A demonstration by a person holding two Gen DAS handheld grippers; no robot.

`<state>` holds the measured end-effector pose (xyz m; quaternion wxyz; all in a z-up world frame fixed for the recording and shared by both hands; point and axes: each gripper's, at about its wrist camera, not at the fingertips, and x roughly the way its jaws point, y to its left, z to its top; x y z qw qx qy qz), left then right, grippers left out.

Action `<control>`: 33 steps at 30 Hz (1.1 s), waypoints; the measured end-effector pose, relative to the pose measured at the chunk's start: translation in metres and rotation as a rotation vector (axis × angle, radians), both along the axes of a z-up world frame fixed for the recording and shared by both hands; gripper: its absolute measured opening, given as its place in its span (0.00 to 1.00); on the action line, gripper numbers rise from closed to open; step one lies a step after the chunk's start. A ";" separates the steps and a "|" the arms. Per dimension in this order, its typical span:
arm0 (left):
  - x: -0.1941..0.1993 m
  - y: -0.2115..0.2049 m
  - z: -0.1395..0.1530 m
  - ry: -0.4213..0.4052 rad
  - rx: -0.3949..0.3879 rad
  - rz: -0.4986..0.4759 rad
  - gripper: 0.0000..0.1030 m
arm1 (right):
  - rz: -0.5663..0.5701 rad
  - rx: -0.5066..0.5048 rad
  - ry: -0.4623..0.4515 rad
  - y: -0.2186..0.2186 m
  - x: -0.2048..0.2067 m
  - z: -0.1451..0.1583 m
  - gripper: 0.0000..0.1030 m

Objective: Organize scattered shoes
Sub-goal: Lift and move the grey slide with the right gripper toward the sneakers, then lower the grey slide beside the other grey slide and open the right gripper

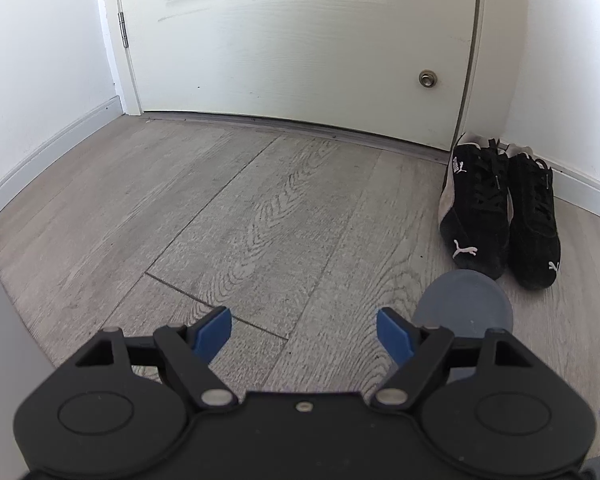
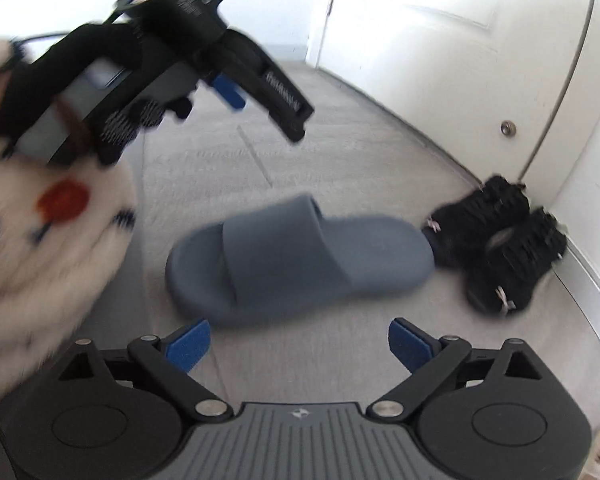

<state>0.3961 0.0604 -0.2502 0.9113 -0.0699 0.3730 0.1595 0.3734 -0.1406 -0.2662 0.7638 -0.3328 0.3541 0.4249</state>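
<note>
Two black sneakers (image 1: 500, 210) stand side by side in the corner where the door (image 1: 300, 40) meets the right wall, toes pointing into the room; a grey slide sandal (image 2: 296, 256) lies alone on the wood floor (image 1: 220, 200), one end touching the nearer sneaker. From the right gripper (image 2: 298, 344) the sandal sits just ahead, its long axis running crosswise, left to right. That gripper is spread wide and empty, and seems the nearer one, though its view is blurred. The left gripper (image 1: 304, 330), also wide and holding nothing, has the sandal off to its right. Each sneaker carries a white Puma cat on the toe and "PUMA" on the tongue.
</note>
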 end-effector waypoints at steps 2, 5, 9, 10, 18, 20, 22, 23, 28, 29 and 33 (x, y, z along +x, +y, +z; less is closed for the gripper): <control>-0.001 -0.001 0.001 -0.006 0.005 -0.010 0.78 | 0.020 -0.084 0.016 -0.013 -0.007 0.001 0.93; -0.003 -0.003 0.003 -0.012 0.015 -0.019 0.78 | -0.132 -0.162 0.054 -0.020 -0.008 -0.003 0.93; -0.005 -0.004 0.005 -0.018 0.030 -0.021 0.78 | -0.648 -0.004 0.177 -0.029 -0.001 -0.010 0.93; -0.004 -0.005 0.005 -0.019 0.036 -0.023 0.78 | -0.725 0.036 0.209 -0.030 -0.003 -0.014 0.93; -0.002 -0.011 0.002 -0.003 0.071 -0.052 0.78 | -0.692 -0.162 0.033 0.007 -0.017 -0.046 0.90; -0.002 -0.012 0.002 -0.004 0.077 -0.057 0.78 | -0.640 -0.189 0.011 0.008 -0.017 -0.048 0.87; -0.002 -0.012 0.002 -0.004 0.075 -0.057 0.78 | -0.564 -0.216 -0.019 0.009 -0.016 -0.047 0.81; -0.001 -0.012 0.002 -0.003 0.074 -0.056 0.78 | -0.514 -0.217 -0.023 0.008 -0.014 -0.047 0.80; 0.000 -0.012 0.000 0.003 0.074 -0.055 0.78 | -0.105 -0.222 -0.109 0.010 -0.015 -0.048 0.80; 0.001 -0.012 0.000 0.005 0.075 -0.055 0.78 | 0.004 -0.225 -0.128 0.011 -0.016 -0.049 0.80; 0.003 -0.015 -0.001 0.011 0.082 -0.060 0.78 | 0.313 -0.195 -0.129 0.015 -0.007 -0.047 0.80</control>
